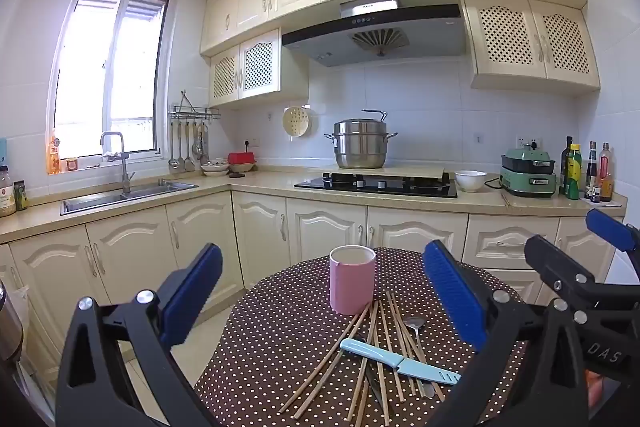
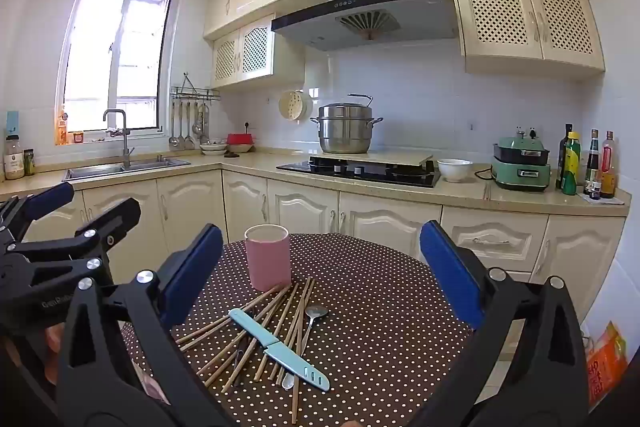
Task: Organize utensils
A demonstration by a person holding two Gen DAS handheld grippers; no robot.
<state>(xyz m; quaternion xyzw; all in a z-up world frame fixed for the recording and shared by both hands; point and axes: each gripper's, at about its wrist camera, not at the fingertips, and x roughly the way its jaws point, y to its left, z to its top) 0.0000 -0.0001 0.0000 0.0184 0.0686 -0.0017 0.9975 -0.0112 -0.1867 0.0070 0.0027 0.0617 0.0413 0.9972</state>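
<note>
A pink cup (image 1: 352, 279) stands upright on a round table with a brown polka-dot cloth (image 1: 288, 331). In front of it lies a pile of several wooden chopsticks (image 1: 372, 351), a metal spoon (image 1: 415, 325) and a light-blue knife in a sheath (image 1: 398, 361) across the top. My left gripper (image 1: 324, 299) is open and empty, held above the near side of the table. My right gripper (image 2: 320, 279) is open and empty too, above the same pile; the cup (image 2: 267, 256), knife (image 2: 278, 347), spoon (image 2: 316, 313) and chopsticks (image 2: 256, 331) lie between its fingers. Each gripper shows at the edge of the other's view.
Behind the table runs an L-shaped kitchen counter (image 1: 256, 183) with a sink (image 1: 120, 195), a hob with a steel pot (image 1: 360, 143), a white bowl (image 1: 470, 180), a green appliance (image 1: 528, 173) and bottles (image 1: 588, 171). Cabinets stand below the counter. An orange bag (image 2: 606, 359) sits on the floor at right.
</note>
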